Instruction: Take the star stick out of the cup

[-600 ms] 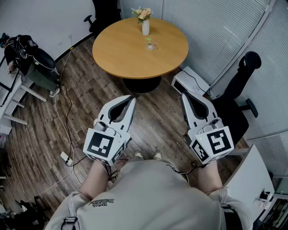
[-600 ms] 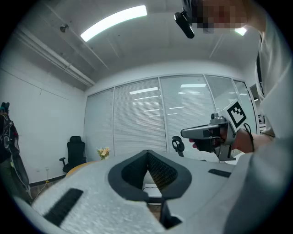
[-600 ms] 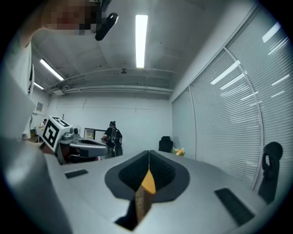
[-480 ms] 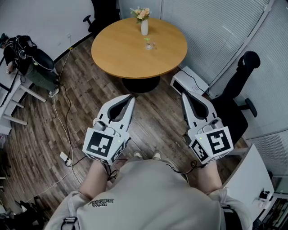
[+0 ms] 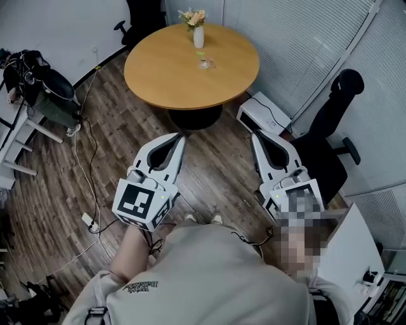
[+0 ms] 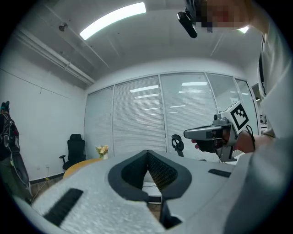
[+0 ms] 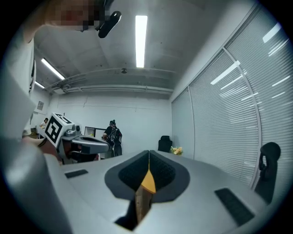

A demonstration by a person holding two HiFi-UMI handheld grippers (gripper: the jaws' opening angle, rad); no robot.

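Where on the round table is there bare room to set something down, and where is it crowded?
The table is bare wood over its near half and both flanks. The only clutter is toward the far edge: the flower vase, with the cup just nearer, apart from it. A reach from the near side likely meets nothing.

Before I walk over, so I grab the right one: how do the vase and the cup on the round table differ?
The vase is white and opaque; the cup looks clear. The vase is taller and holds flowers; the cup is low and holds a small green thing. The vase stands by the far edge; the cup nearer the middle. Both stand upright on the round table.
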